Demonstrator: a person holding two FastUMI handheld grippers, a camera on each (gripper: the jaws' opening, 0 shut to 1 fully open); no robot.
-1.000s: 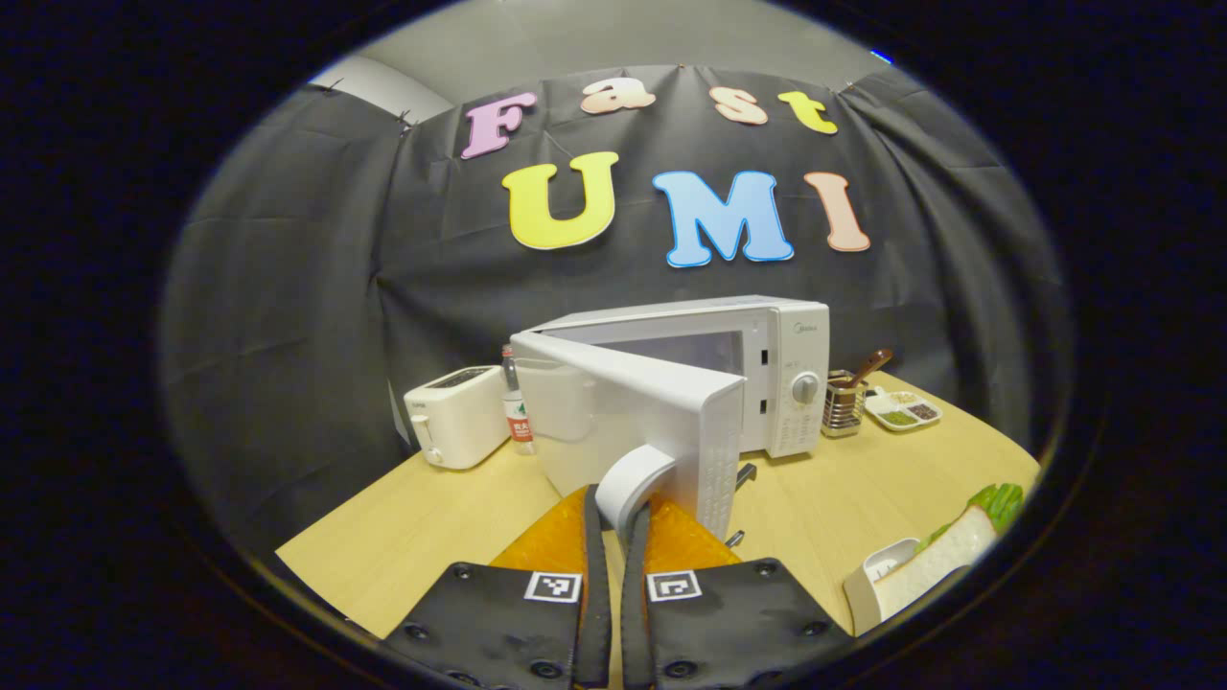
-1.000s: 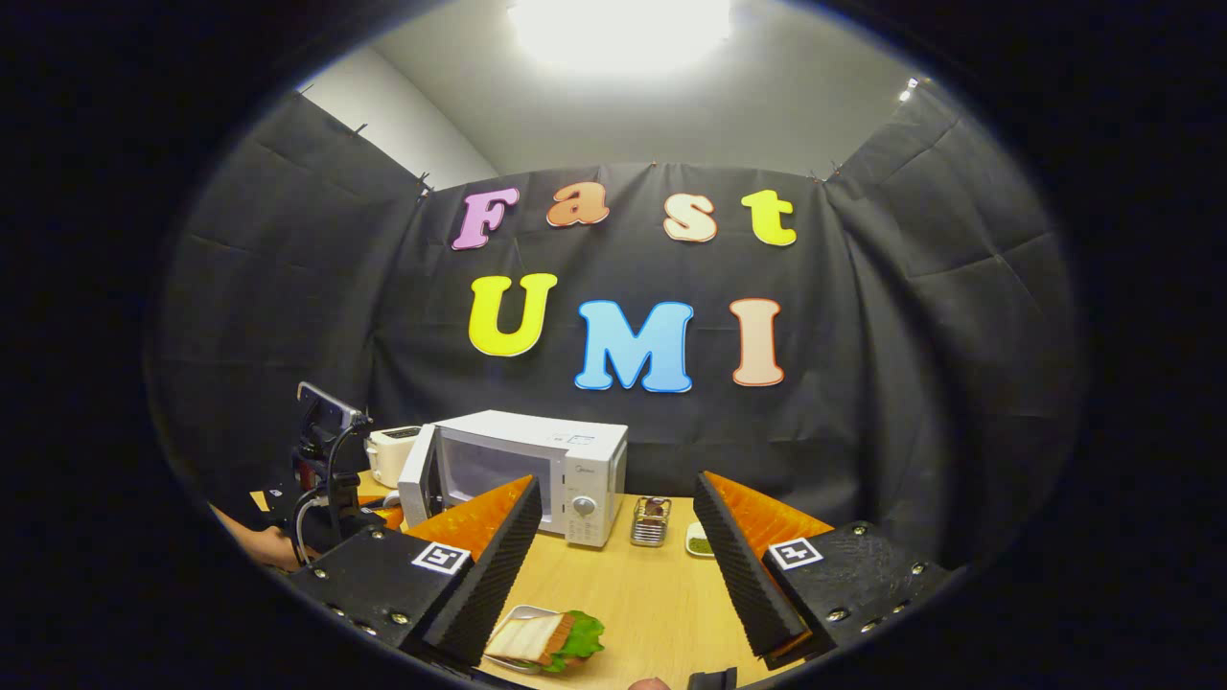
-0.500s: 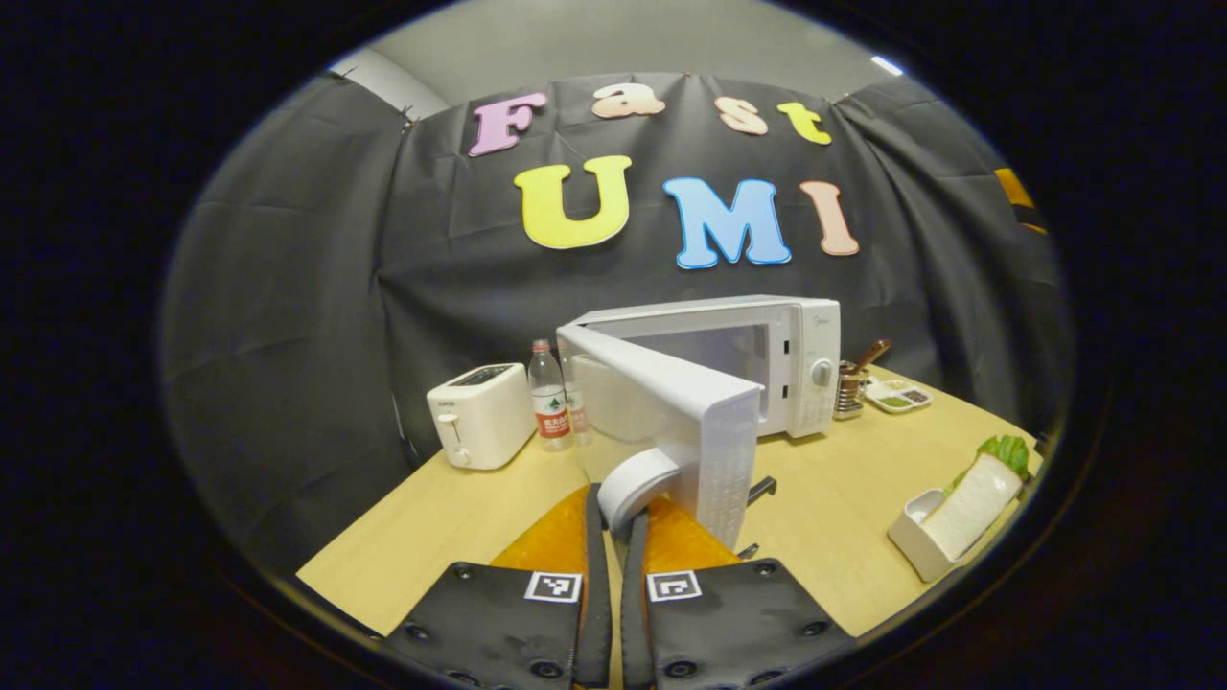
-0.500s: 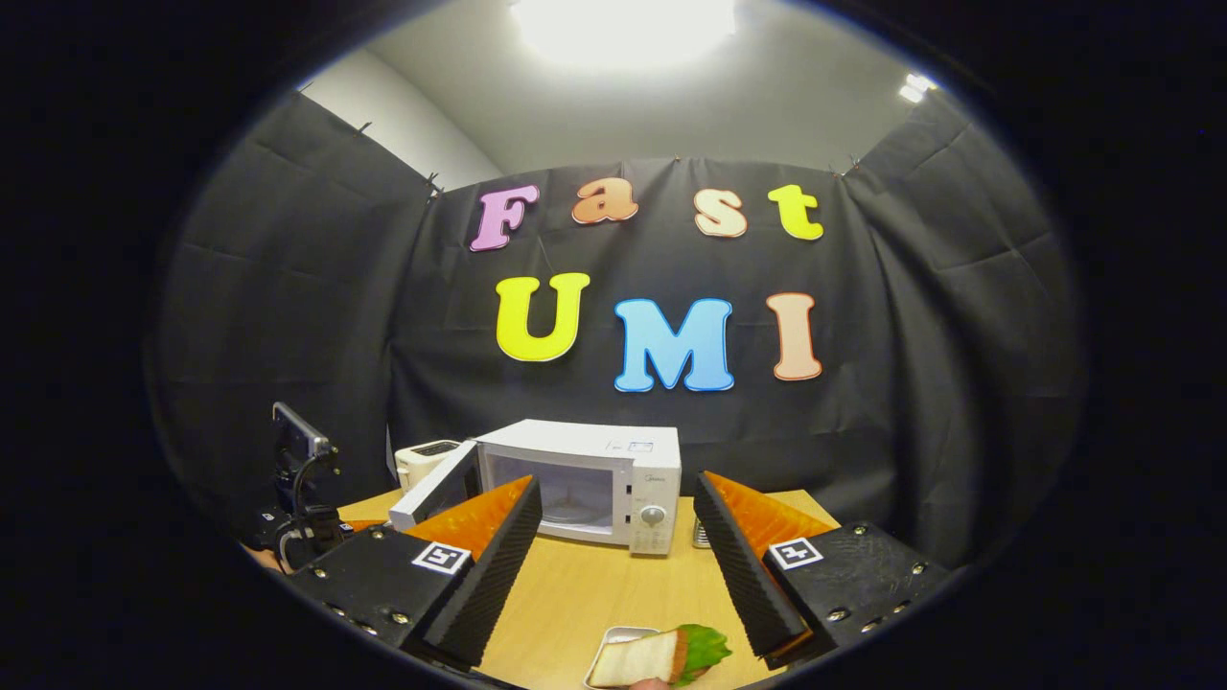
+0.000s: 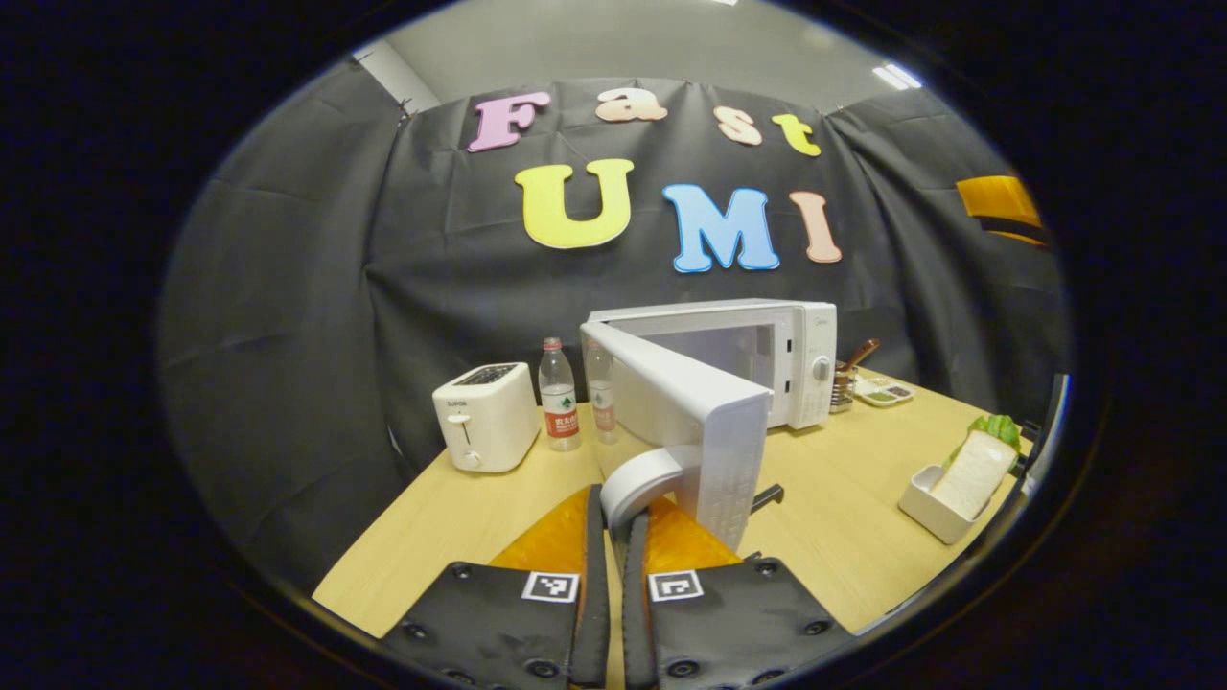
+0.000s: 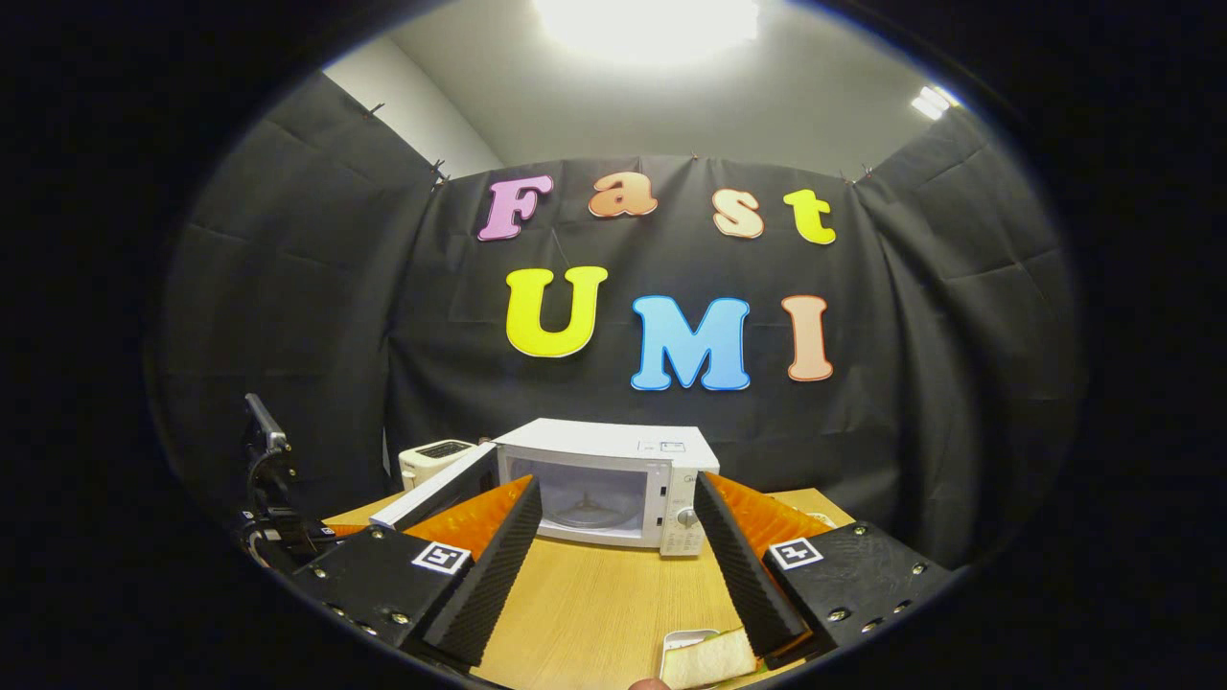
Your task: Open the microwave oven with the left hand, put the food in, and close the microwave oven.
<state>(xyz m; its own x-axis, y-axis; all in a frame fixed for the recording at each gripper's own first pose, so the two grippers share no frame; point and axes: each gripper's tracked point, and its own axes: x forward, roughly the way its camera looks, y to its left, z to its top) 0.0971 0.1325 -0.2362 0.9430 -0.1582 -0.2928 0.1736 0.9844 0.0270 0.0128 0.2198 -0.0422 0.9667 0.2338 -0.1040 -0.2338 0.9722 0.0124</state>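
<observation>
The counter (image 5: 460, 517) carries everything, and the microwave oven (image 5: 767, 355) stands toward its back with the cavity exposed, so the food can go straight in. Its door (image 5: 690, 402) swings out wide to the left, held there by its curved handle (image 5: 637, 479), which the left tool (image 5: 613, 522) clenches between both fingers; that grip looks meant to keep the door from drifting shut. A toaster (image 5: 484, 415) and a water bottle (image 5: 558, 395) sit to the door's far side, clear of its swing. The food, a sandwich (image 5: 973, 470) in a small white tray (image 5: 925, 503), waits near the counter's right edge. The right tool (image 6: 613, 565) hovers spread wide just above that tray (image 6: 682, 640), gripping nothing yet, probably lining up for the pickup
</observation>
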